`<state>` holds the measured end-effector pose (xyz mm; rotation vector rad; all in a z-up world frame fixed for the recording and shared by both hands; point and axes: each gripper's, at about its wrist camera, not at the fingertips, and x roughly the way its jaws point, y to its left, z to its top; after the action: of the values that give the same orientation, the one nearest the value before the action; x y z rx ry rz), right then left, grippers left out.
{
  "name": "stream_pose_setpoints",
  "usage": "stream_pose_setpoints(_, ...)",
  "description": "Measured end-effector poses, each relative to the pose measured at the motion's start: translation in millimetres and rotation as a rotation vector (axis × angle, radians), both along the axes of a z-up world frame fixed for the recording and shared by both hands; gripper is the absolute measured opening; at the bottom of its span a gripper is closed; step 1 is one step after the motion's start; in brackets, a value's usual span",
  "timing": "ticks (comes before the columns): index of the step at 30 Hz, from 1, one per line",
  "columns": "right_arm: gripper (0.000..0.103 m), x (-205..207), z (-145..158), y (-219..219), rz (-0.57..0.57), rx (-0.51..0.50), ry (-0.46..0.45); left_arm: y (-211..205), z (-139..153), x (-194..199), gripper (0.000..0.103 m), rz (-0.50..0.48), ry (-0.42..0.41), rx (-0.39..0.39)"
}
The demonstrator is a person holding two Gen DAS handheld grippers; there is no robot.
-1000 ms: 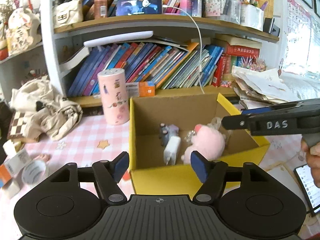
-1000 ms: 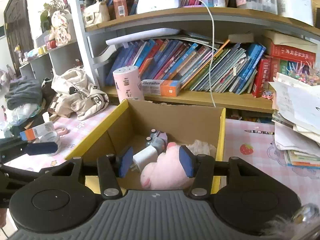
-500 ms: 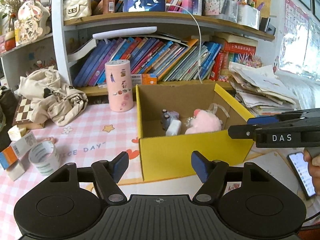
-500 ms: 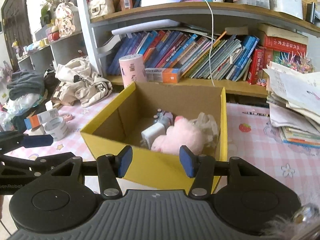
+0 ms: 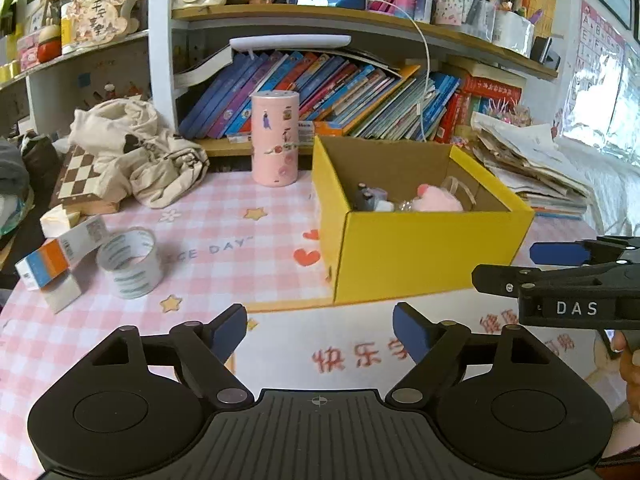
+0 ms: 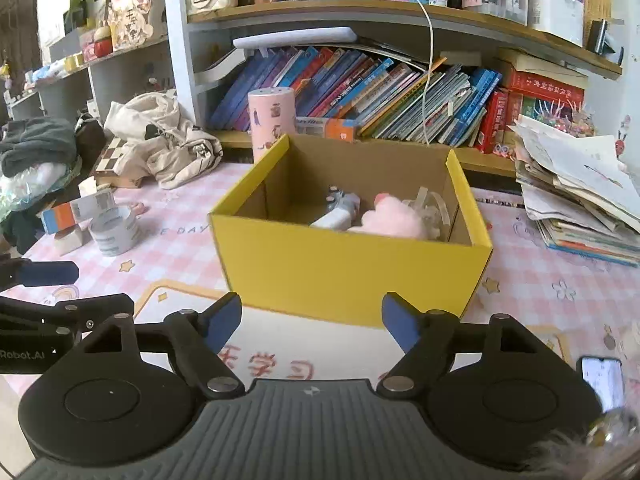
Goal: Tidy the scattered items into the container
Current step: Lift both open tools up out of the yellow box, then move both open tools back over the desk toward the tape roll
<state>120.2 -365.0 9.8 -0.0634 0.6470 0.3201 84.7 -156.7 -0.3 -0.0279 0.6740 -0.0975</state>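
Tools (image 5: 320, 330) (image 6: 311, 322) opening, empty; boxy yellow cardboard container (image 6: 352, 268)

A yellow cardboard box (image 5: 424, 256) holds a pink plush toy (image 5: 438, 201) and, apparently, small bottles; tape roll (image 5: 129, 263) sits well apart on the checked tablecloth (image 5: 224, 240).

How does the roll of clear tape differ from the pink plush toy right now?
The roll of clear tape stands out on the pink checked tablecloth, left of the yellow box; the pink plush toy already lies inside that box. The tape is a hard, see-through hollow ring, while the plush is soft, fuzzy and opaque. The tape shows fully, whereas the box wall hides part of the plush. Neither is held by any jaws.
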Motion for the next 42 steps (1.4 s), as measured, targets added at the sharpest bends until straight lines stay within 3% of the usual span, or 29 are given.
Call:
stream_pose_setpoints(7, 0.082, -23.3, 0.8, 24.1, -0.050, 0.011, 0.015, 26.7, 1.9, -15.1, 0.092, 0.001, 0.001, 0.002)
stream_pose_setpoints(19, 0.096, -50.6, -1.1, 71.7, -0.081, -0.022, 0.021, 69.6, 3.1, -38.4, 0.096, 0.018, 0.006, 0.035)
stream_pose_setpoints(42, 0.099, -78.3, -6.3, 184.9, 0.087, -0.059, 0.023, 170.7, -0.9, -87.0, 0.097, 0.174, 0.017, 0.014)
